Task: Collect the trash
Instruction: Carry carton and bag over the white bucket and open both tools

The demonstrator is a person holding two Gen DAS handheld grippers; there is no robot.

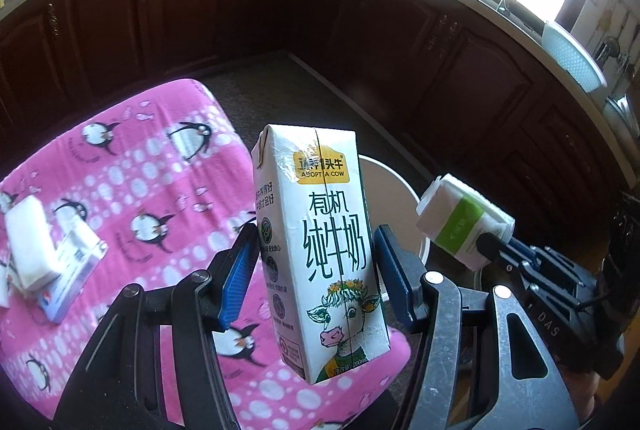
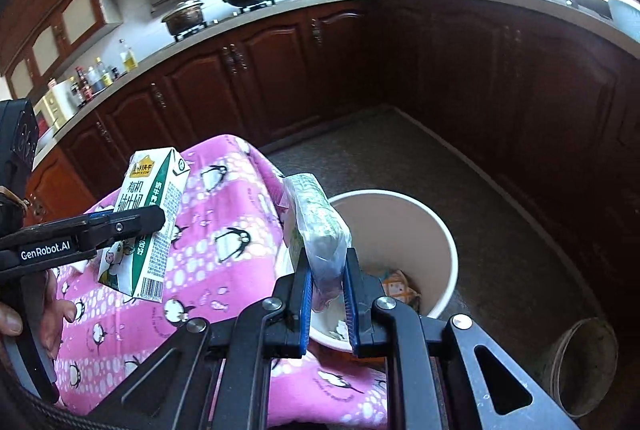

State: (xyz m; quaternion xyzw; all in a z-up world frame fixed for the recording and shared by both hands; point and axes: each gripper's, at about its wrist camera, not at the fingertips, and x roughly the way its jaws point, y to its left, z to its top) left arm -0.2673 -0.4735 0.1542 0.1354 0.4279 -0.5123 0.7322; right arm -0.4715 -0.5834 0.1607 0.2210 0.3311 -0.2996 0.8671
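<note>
My left hand-held gripper (image 1: 316,270) clamps a white milk carton (image 1: 320,250); my right hand-held gripper (image 2: 326,294) grips a plastic-wrapped tissue pack (image 2: 316,226) above a beige round bin (image 2: 440,242).

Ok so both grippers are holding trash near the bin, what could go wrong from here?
1. The left gripper holds the milk carton over the pink penguin cloth, not the bin; released now, it would probably miss.
2. The right gripper pinches the tissue pack by its soft wrapper near the rim; it could slip or land outside.
</note>
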